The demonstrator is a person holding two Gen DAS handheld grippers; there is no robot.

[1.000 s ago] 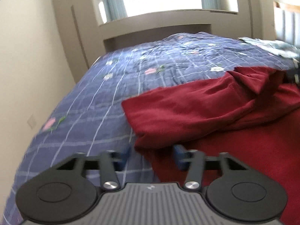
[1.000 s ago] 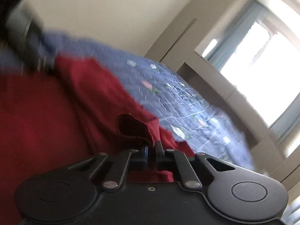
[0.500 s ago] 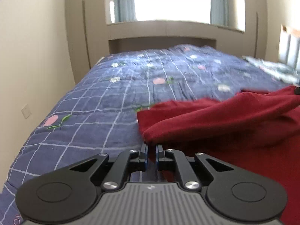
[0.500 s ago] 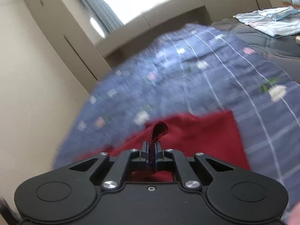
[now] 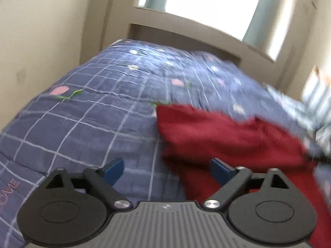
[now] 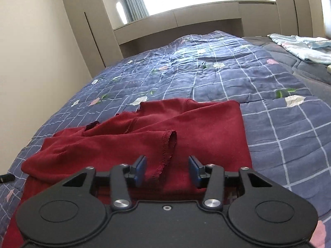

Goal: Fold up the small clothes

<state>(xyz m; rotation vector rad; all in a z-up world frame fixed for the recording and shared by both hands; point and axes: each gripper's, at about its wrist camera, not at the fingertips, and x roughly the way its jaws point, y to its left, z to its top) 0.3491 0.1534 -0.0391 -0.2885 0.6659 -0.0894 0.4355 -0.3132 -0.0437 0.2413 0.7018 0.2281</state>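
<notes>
A dark red garment (image 6: 186, 128) lies partly folded on the blue checked bedspread (image 6: 279, 107), with a sleeve cuff (image 6: 170, 142) lying loose between the blue pads of my right gripper (image 6: 166, 170), which is open just above the cloth. In the left wrist view the same red garment (image 5: 227, 136) lies to the right, blurred. My left gripper (image 5: 167, 170) is open and empty over the bedspread (image 5: 82, 124), its right fingertip (image 5: 220, 169) at the garment's left edge.
The bed runs to a beige window ledge and headboard panel (image 6: 186, 22). A wall (image 6: 31, 62) runs along the bed's left side. Light blue folded cloth (image 6: 304, 47) lies at the far right. A small black object (image 6: 7, 178) lies at the left edge.
Both grippers were shut on the red garment half a second ago and have opened, letting the cloth drop onto the bed. The left view has tilted and moved left.
</notes>
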